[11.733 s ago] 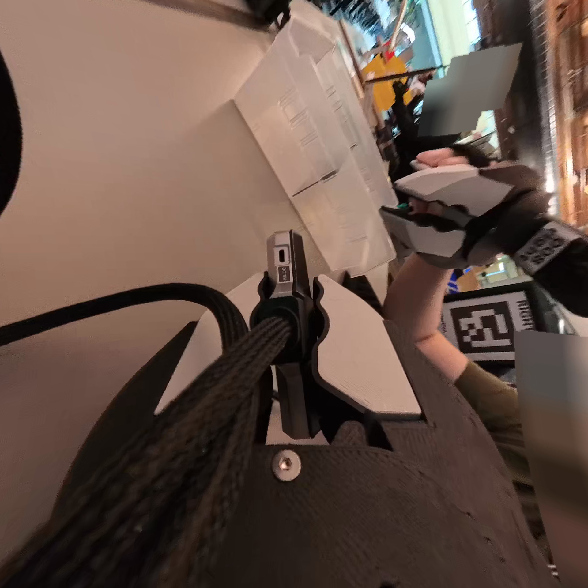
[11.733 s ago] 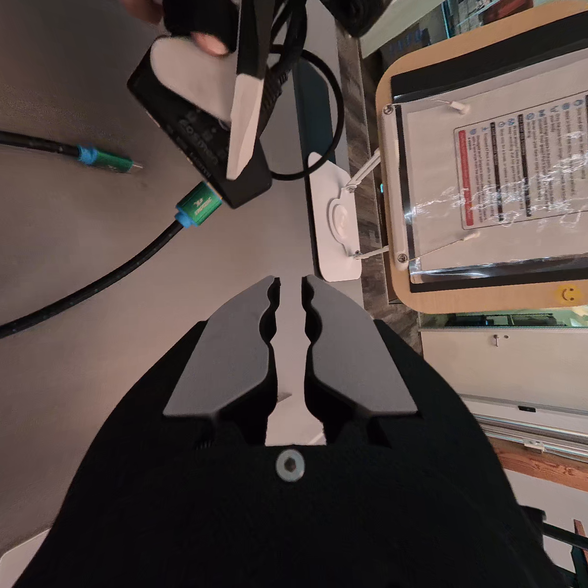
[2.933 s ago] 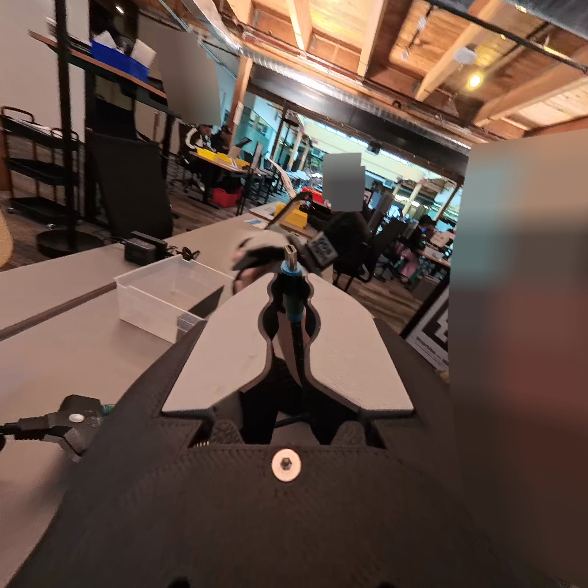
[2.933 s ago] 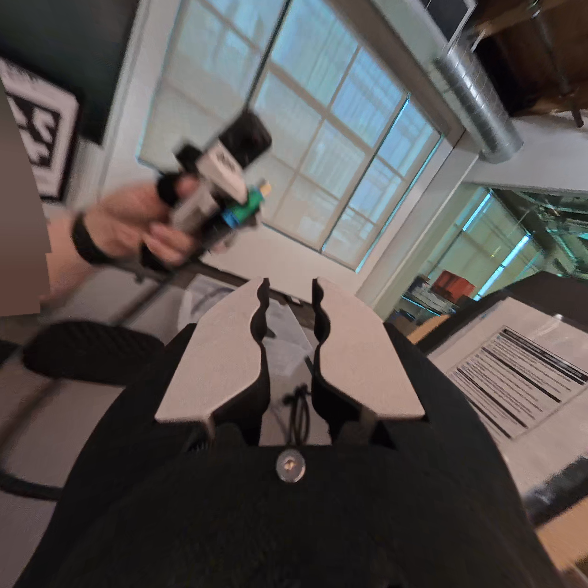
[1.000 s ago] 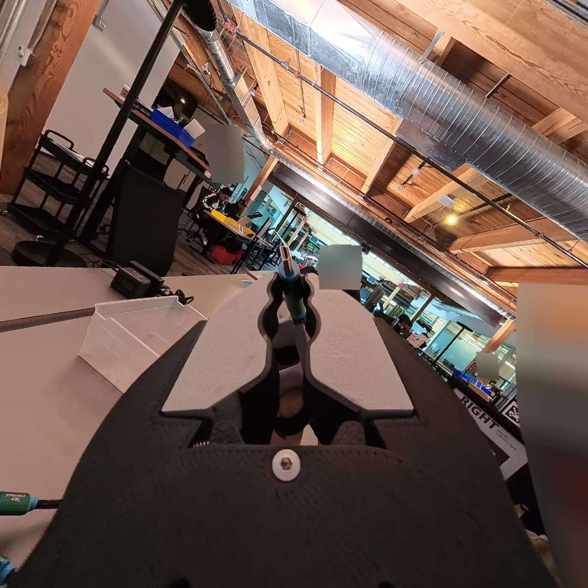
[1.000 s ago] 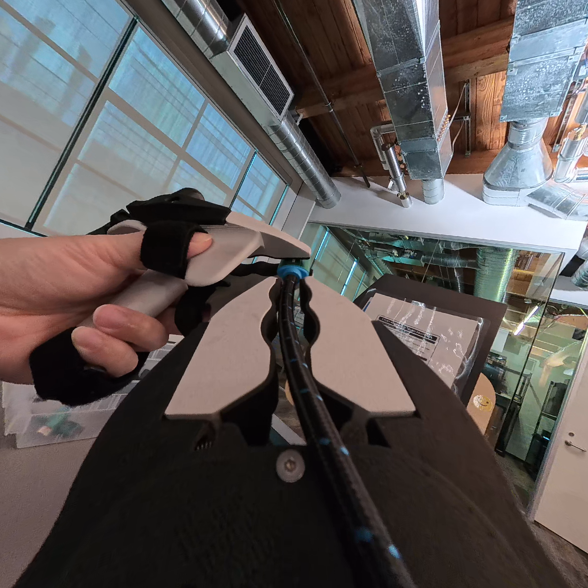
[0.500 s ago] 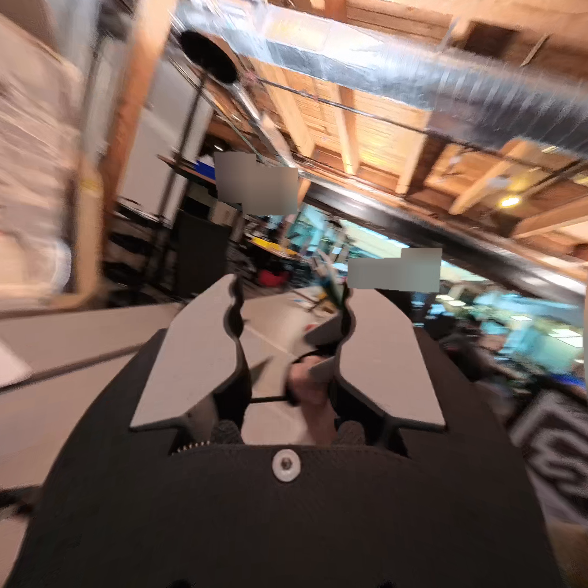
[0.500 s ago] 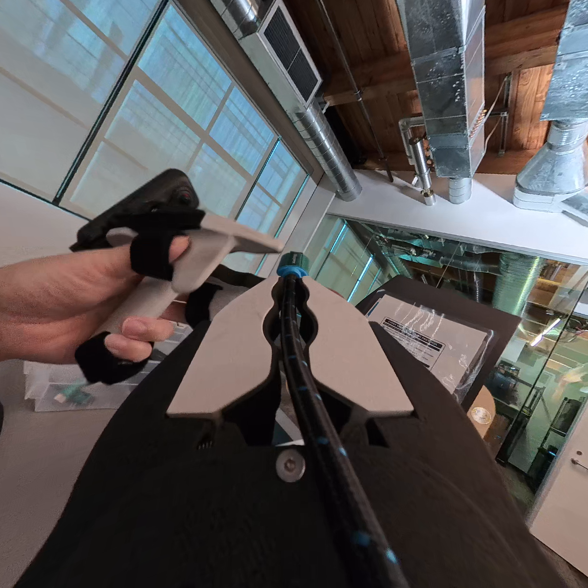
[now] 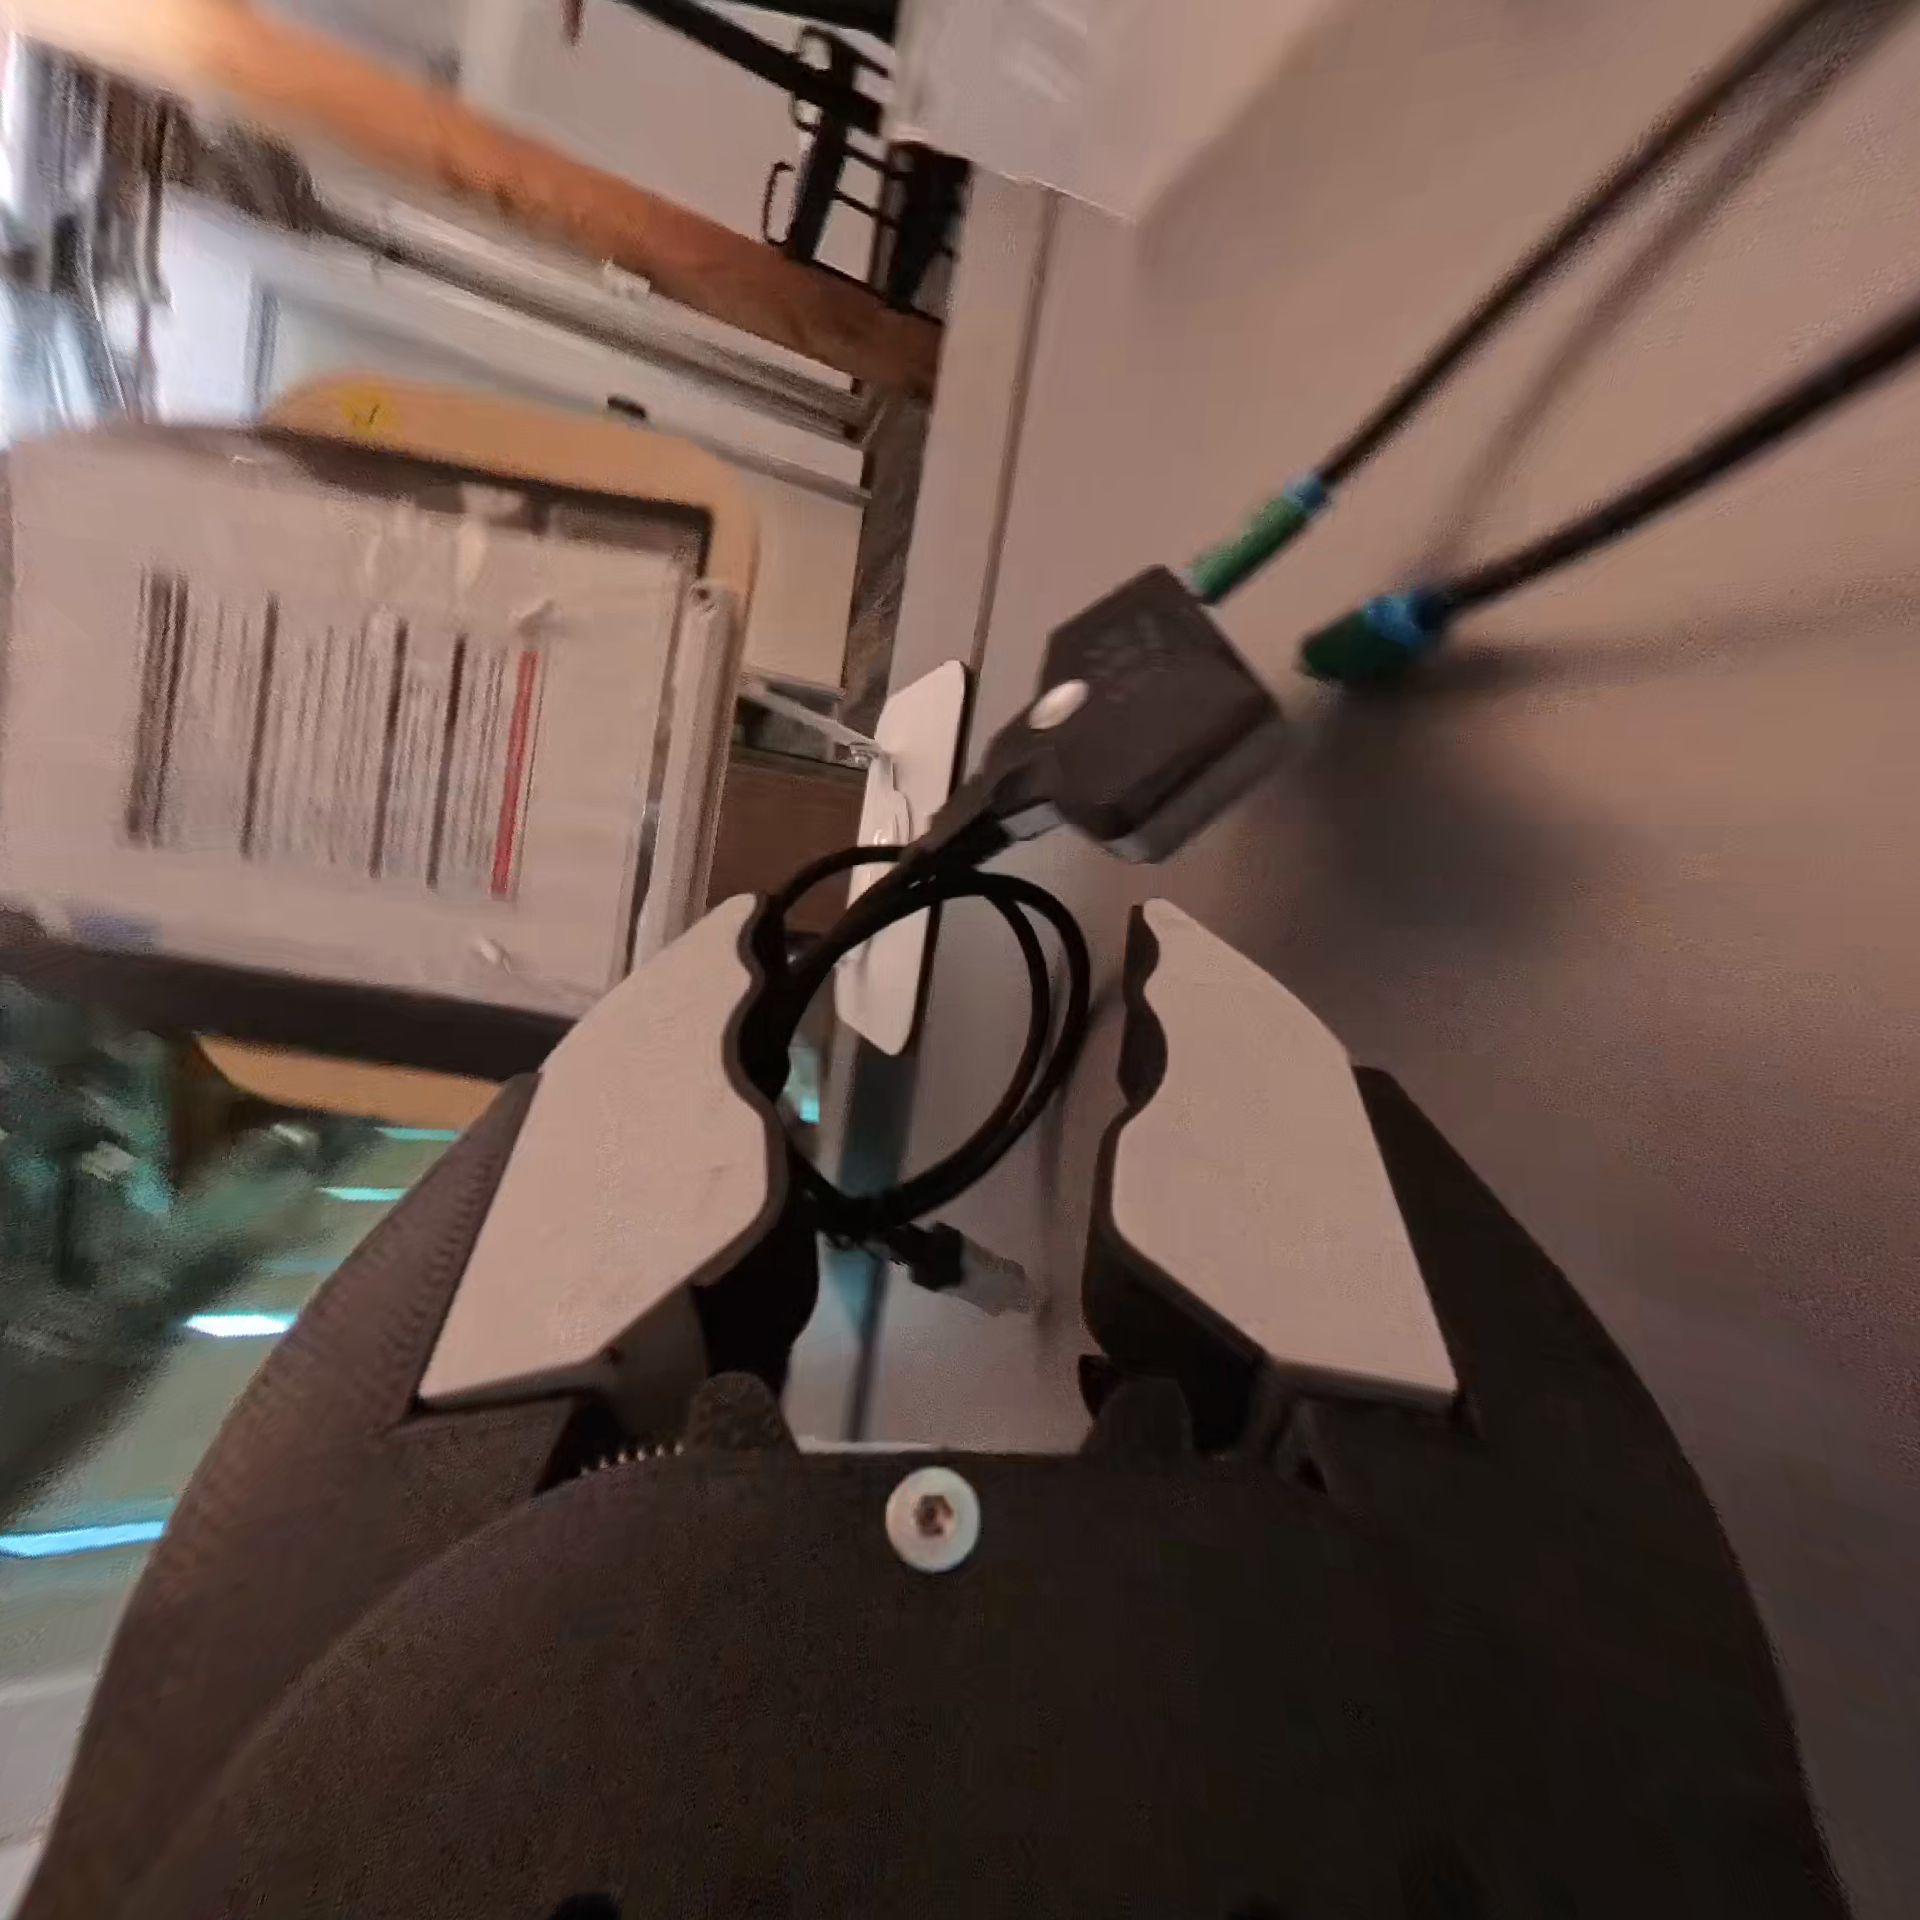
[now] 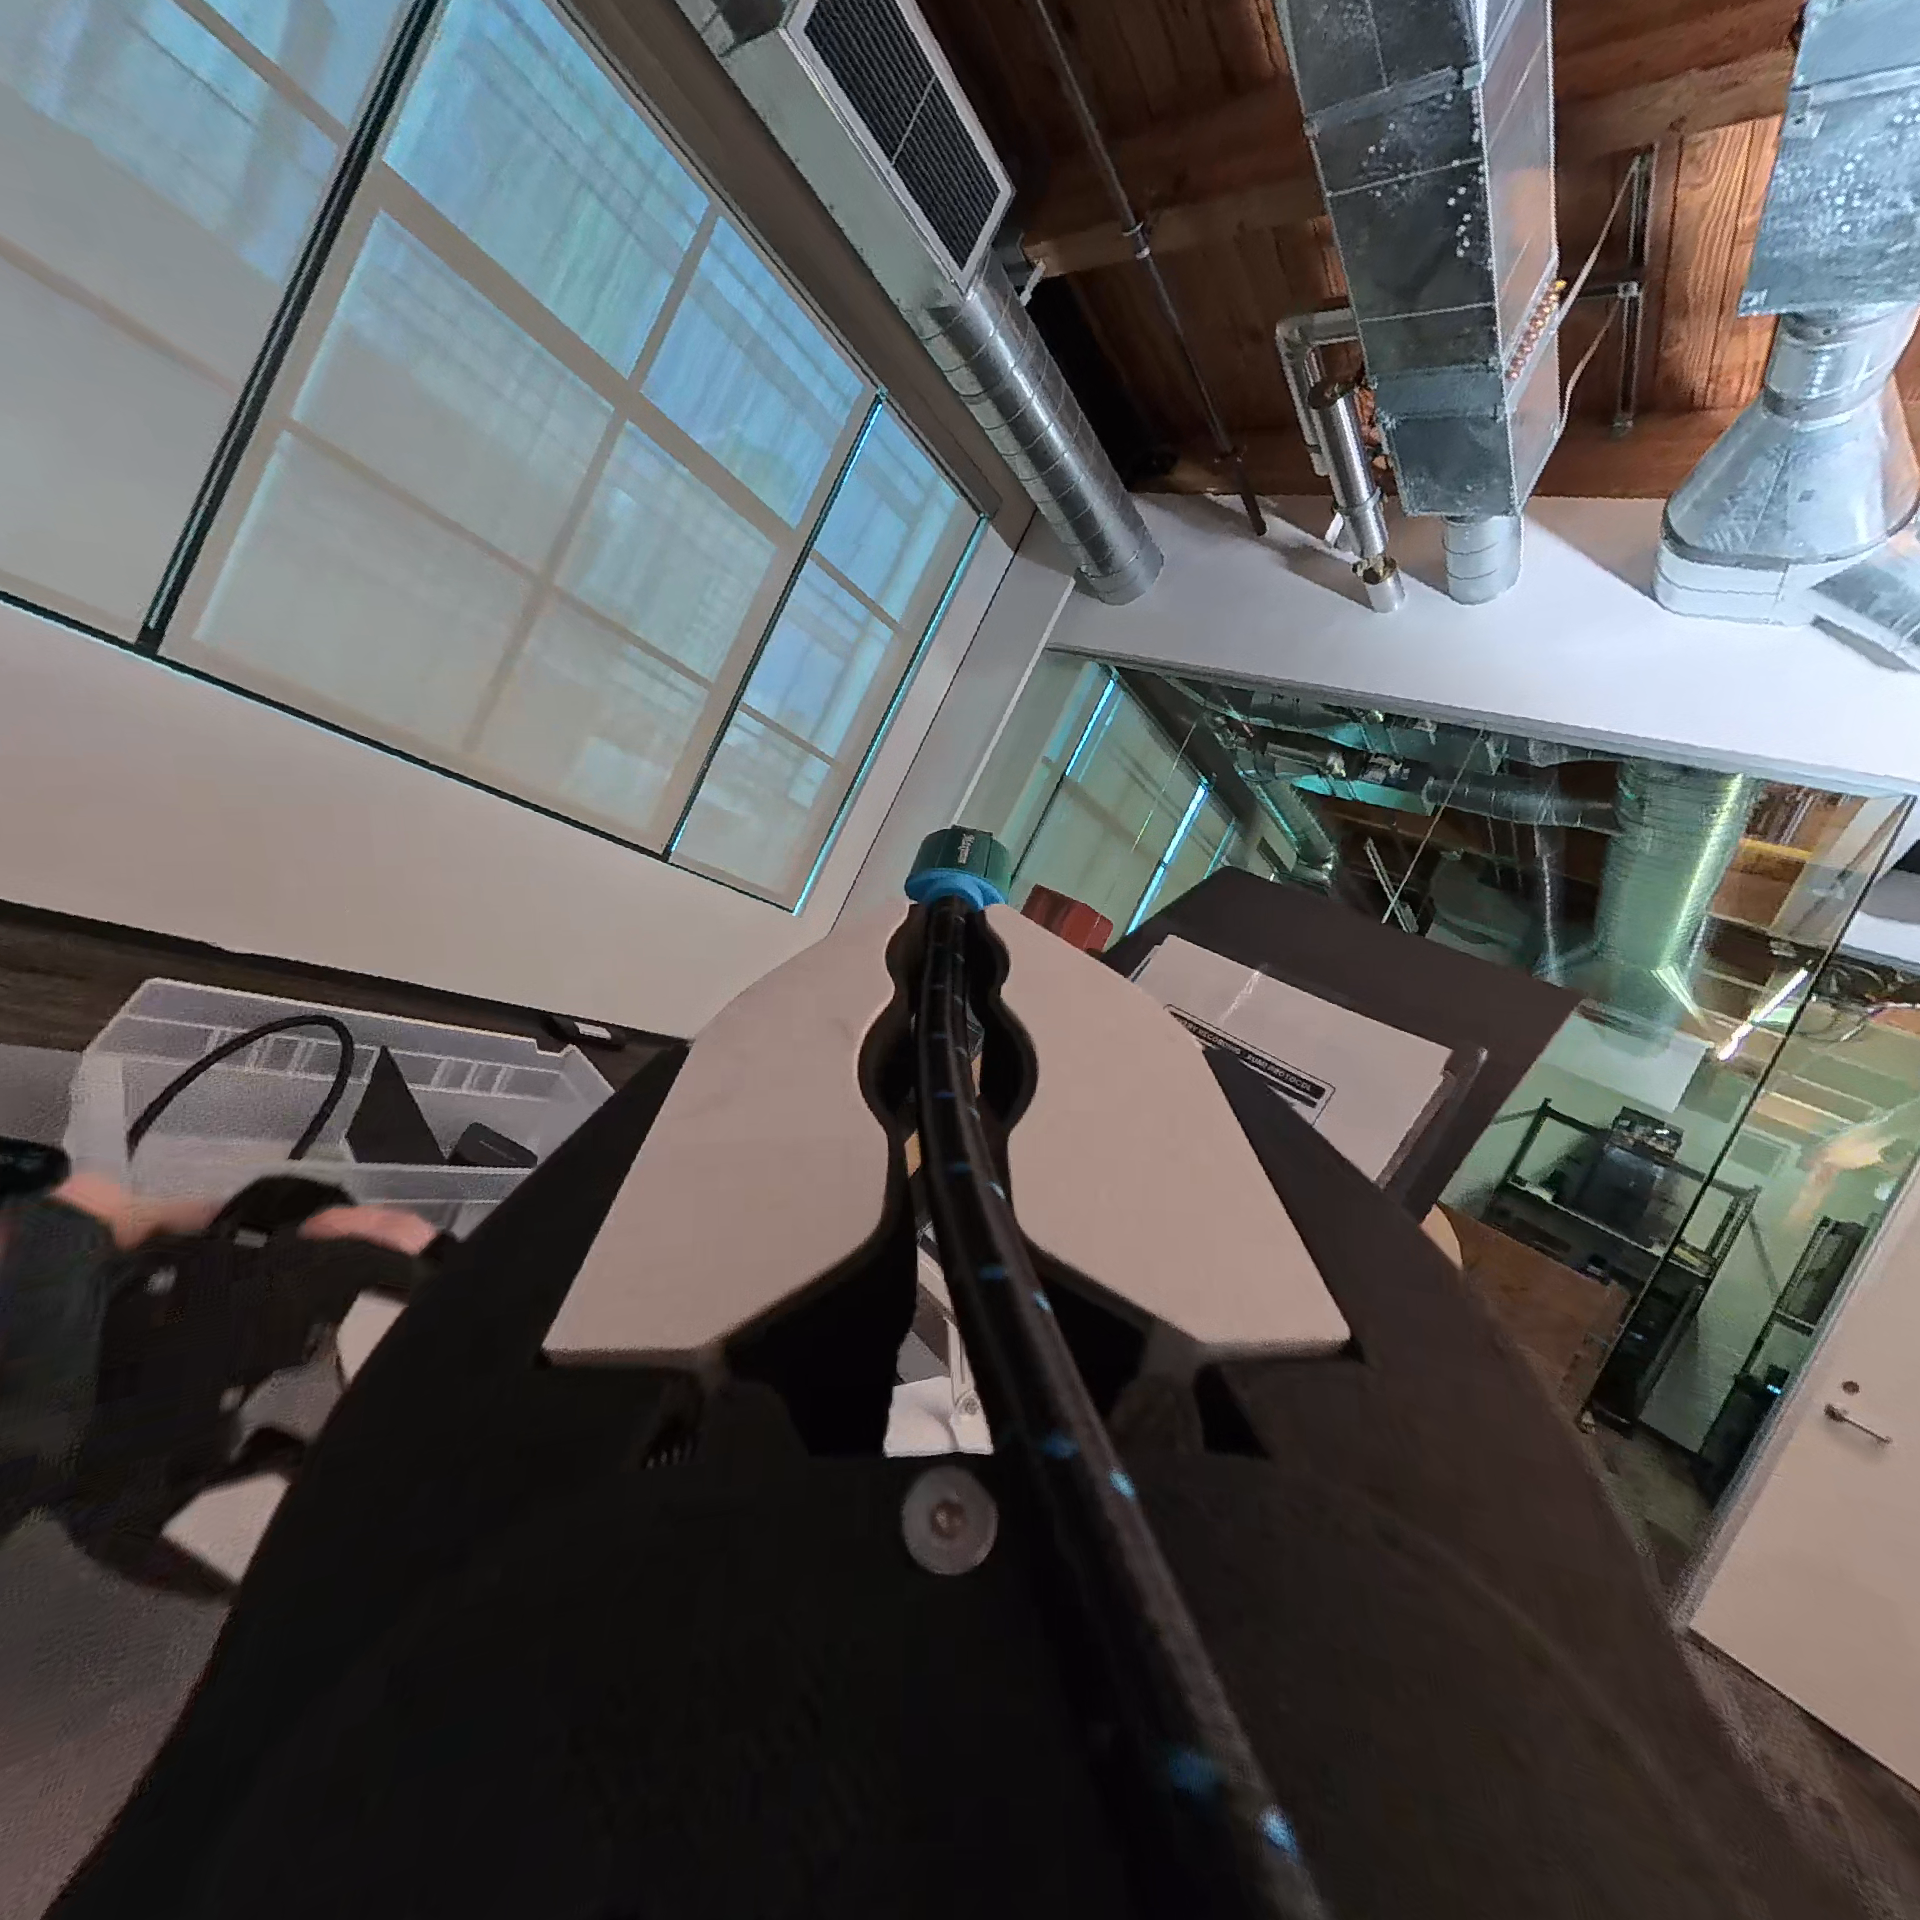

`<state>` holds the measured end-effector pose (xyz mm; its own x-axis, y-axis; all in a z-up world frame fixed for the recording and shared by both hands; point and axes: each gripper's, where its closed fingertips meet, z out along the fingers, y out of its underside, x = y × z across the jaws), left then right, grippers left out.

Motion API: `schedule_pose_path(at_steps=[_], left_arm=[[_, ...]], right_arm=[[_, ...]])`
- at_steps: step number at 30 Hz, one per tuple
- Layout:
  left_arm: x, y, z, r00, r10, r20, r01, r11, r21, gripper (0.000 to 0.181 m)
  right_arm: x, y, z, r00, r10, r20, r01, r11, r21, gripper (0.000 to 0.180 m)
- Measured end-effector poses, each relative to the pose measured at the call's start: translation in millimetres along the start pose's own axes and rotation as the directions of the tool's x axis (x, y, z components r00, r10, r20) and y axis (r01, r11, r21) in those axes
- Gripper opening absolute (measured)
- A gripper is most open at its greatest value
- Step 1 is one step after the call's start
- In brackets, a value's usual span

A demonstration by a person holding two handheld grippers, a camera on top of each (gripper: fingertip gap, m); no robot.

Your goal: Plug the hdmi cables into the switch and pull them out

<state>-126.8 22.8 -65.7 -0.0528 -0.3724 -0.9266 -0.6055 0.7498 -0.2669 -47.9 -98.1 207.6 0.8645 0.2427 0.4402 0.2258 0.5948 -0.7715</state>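
the left gripper (image 9: 940, 1023), fingers apart, nears the hdmi switch (image 9: 1148, 717) on the counter (image 9: 1558, 935) at 1 o'clock, while the right gripper (image 10: 945, 940) pinches an hdmi cable (image 10: 940, 1023) behind its green plug (image 10: 958, 854), which might slip or twist.

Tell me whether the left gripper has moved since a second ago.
Yes. The left gripper has swung down from the ceiling beams toward the table, jaws now open and empty above the switch.

Print shows on a laminated sheet (image 9: 343, 717), a white board (image 10: 1288, 1081) and a green plug (image 10: 961, 854), none legible enough to make out.
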Motion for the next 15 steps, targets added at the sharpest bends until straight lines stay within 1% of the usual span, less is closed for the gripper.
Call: schedule_pose_path(at_steps=[1, 3, 4, 8, 11, 13, 15], left_arm=[[10, -3, 5, 0.997, 0.071, -0.018, -0.071, 0.997, -0.001, 0.067], [25, -6, 13, 0.987, 0.144, -0.073, -0.144, 0.990, 0.007, 0.067], [27, -6, 17, 0.980, 0.182, -0.079, -0.182, 0.983, 0.008, 0.070], [32, -3, 33, 0.926, 0.367, -0.089, -0.365, 0.930, 0.036, 0.065], [33, -10, 40, 0.852, 0.522, -0.040, -0.516, 0.850, 0.108, 0.057], [42, -14, 43, 0.788, 0.614, -0.039, -0.602, 0.783, 0.159, 0.048], [46, -11, 49, 0.734, 0.677, -0.044, -0.663, 0.730, 0.168, 0.048]], right_arm=[[2, 0, -1, 1.000, 0.007, -0.002, -0.007, 1.000, 0.001, 0.008], [4, 1, -1, 1.000, 0.014, -0.002, -0.014, 1.000, 0.001, 0.008], [5, 1, -1, 1.000, 0.017, -0.004, -0.017, 1.000, 0.003, 0.008], [7, 4, -1, 0.999, 0.036, 0.001, -0.036, 0.999, -0.002, 0.008], [7, 6, -1, 0.999, 0.039, 0.002, -0.039, 0.999, -0.006, 0.008], [8, 6, -2, 0.999, 0.037, -0.003, -0.037, 0.999, -0.007, 0.007], [10, 6, -2, 0.999, 0.040, -0.006, -0.040, 0.999, -0.001, 0.007]])
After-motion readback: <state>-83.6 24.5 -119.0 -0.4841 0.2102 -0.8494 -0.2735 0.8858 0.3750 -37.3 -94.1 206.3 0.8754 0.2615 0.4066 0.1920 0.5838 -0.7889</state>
